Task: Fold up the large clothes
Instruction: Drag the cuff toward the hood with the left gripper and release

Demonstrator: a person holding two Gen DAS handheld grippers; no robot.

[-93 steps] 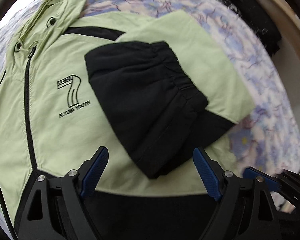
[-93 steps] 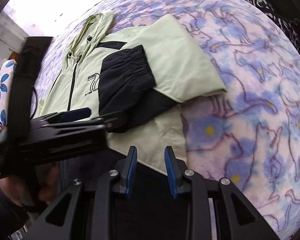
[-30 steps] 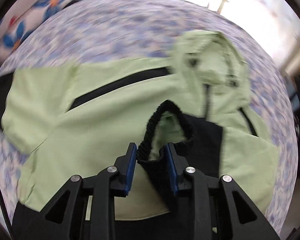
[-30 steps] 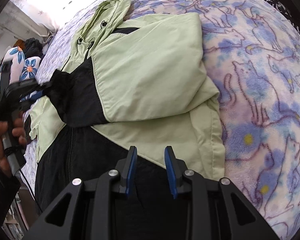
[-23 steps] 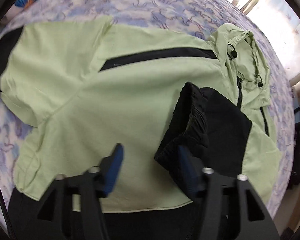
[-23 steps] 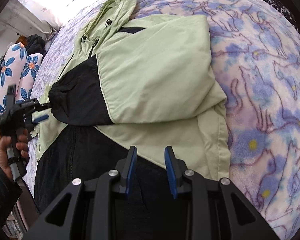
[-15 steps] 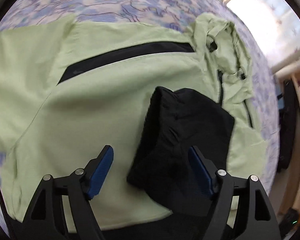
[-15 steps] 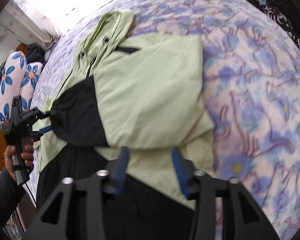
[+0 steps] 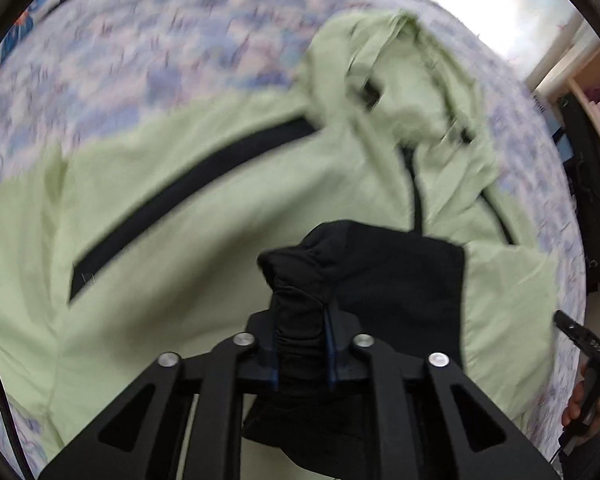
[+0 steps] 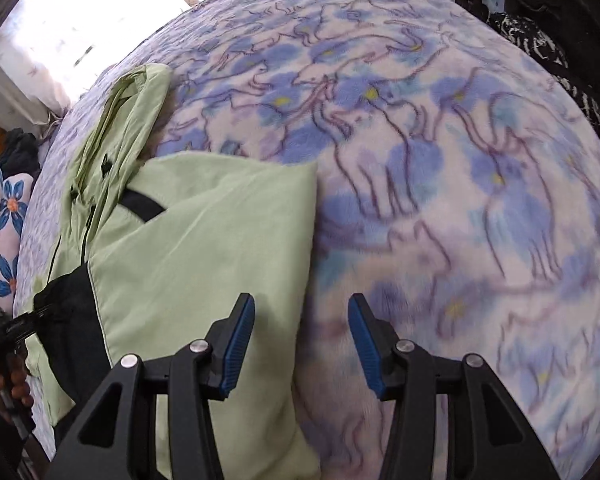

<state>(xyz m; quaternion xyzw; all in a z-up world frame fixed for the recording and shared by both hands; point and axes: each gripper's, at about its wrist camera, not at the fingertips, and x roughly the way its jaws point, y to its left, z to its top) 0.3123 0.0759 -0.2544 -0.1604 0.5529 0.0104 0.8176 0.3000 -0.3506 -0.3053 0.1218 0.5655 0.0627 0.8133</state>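
The left hand-held gripper (image 9: pixel 302 344) has just clamped on the black cuff (image 9: pixel 300 280) at lower centre of the jacket (image 9: pixel 180 248) on the bed (image 10: pixel 440 140) (right hand-held gripper (image 10: pixel 301 346) half open, empty), so a hasty tug could drag the fold askew.

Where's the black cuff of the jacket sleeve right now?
In the left wrist view, the black cuff sits low at centre, pinched between the left gripper jaws, above the green jacket.
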